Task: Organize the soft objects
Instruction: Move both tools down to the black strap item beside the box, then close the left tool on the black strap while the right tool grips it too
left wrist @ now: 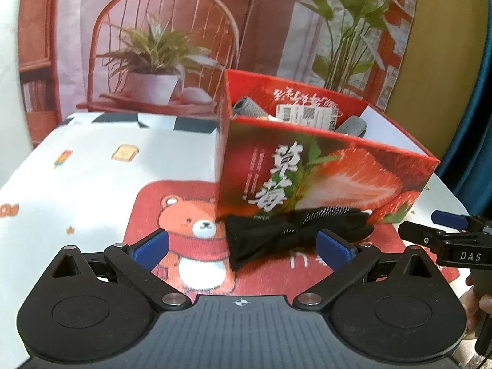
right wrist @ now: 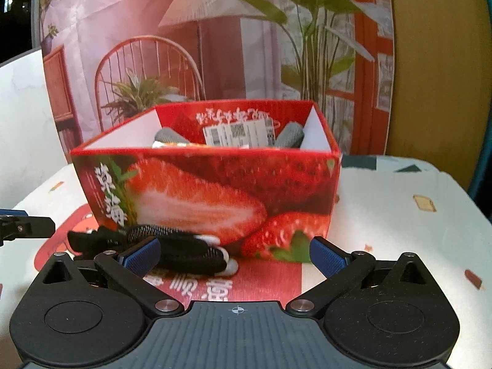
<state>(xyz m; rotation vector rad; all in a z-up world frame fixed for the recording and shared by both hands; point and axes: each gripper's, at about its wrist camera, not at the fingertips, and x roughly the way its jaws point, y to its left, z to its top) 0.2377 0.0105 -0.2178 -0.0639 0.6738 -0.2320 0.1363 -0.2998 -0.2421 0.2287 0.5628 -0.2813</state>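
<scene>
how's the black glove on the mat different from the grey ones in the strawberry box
The black glove lies flat on the red bear mat, outside the strawberry box; the grey gloves sit inside the box, propped up against its walls. The black one shows whole, the grey ones only partly above the rim. Both look like soft knit fabric.

Backdrop: a printed room scene (left wrist: 190,30) hangs beyond the gripper, showing a red rattan chair, potted plants and a lampshade.
Wall: white, at far left (left wrist: 9,61).
Panel: mustard yellow, far right (left wrist: 446,46), with a blue curtain (left wrist: 473,129) beside it.
Tabletop: white patterned cloth (left wrist: 92,169) ahead.
Light: soft, reddish.
</scene>
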